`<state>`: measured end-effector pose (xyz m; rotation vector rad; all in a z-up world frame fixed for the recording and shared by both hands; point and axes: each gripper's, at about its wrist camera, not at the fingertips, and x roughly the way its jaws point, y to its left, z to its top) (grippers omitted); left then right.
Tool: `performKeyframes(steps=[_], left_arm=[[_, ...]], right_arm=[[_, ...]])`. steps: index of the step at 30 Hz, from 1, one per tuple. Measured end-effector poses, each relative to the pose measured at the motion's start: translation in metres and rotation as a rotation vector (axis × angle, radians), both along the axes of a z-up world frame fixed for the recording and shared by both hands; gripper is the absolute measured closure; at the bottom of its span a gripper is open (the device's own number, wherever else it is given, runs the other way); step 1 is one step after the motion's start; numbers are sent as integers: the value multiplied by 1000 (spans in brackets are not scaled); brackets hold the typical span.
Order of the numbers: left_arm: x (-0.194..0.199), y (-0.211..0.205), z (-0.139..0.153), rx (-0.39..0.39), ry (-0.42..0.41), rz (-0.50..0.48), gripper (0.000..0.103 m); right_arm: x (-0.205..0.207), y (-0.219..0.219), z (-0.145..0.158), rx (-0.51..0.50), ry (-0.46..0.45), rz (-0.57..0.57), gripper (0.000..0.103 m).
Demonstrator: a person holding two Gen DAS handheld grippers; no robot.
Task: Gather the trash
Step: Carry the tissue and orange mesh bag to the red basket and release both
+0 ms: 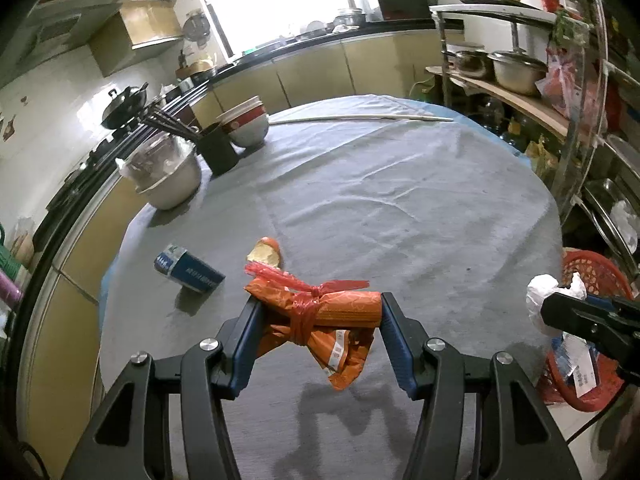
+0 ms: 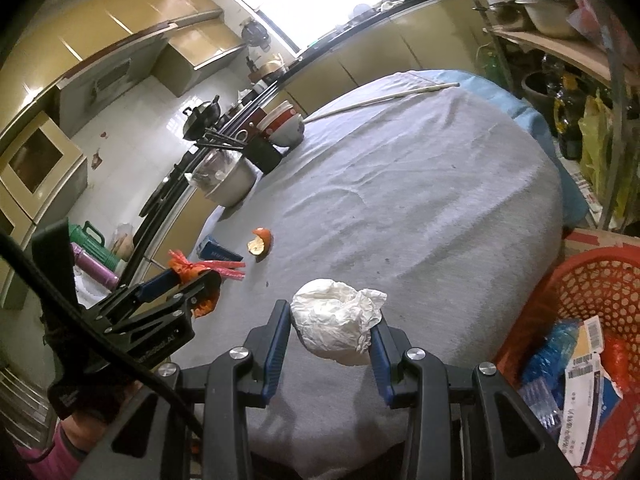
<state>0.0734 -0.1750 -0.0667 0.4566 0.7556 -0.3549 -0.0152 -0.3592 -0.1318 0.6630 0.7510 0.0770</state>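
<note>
The left gripper (image 1: 318, 312) pinched an orange wrapper (image 1: 332, 320) tied with red plastic, lifted clear above the table (image 1: 400, 208) near its front edge. The right gripper (image 2: 330, 330) clamped a white paper wad (image 2: 336, 320) between its blue pads, also above the front edge. A blue box (image 1: 188, 270) and an apple core (image 1: 266, 254) lay near the table's left edge. Beside the right edge stood a red basket (image 2: 592, 280) with wrappers inside. Bowls (image 1: 246, 124) sat at the far left edge.
</note>
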Motion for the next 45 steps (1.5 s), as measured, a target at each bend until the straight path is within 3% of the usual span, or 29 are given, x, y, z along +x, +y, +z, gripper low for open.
performKeyframes(steps=[30, 41, 45], left_arm=[[-60, -98, 1, 64, -13, -259, 45], [-98, -139, -5, 85, 6, -407, 45], [-110, -151, -9, 72, 58, -472, 45]], right_arm=[[-86, -83, -14, 48, 27, -243, 63], [-143, -122, -25, 61, 62, -382, 63], [-164, -139, -31, 81, 75, -441, 63]])
